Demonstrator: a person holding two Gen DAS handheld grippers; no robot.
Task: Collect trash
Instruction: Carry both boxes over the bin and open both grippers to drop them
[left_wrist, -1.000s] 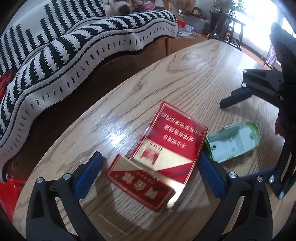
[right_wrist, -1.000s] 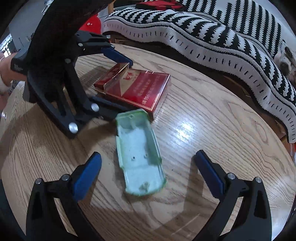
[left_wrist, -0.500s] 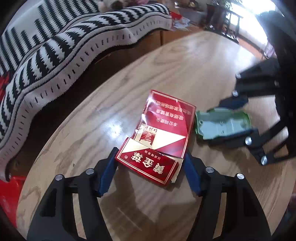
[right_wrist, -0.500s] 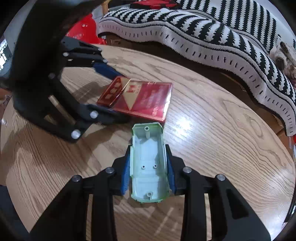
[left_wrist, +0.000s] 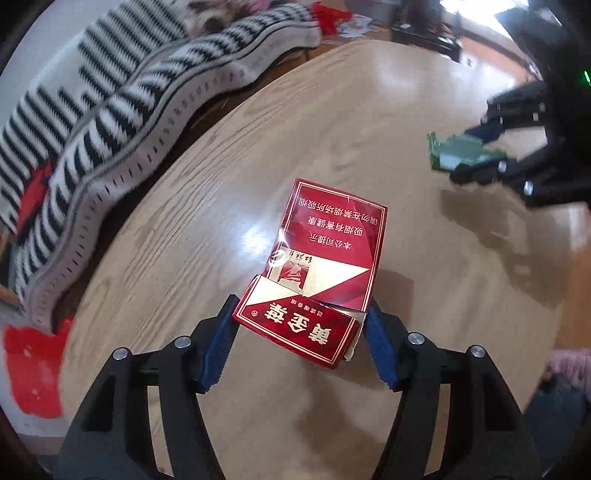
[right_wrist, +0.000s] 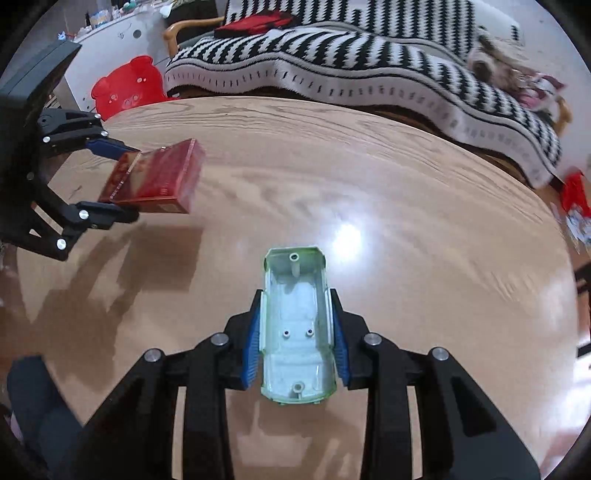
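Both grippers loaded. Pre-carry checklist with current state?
1. Left gripper shut on the red cigarette pack: ok.
2. Grip is at the pack's open lid end only: not ok, may slip.
3. Pack lifted off the wooden table, shadow beneath: ok.
4. Right gripper shut on the green plastic shell, held at both sides: ok.
5. Shell off the table: ok.
6. Trash bin location: cannot tell, none in view.
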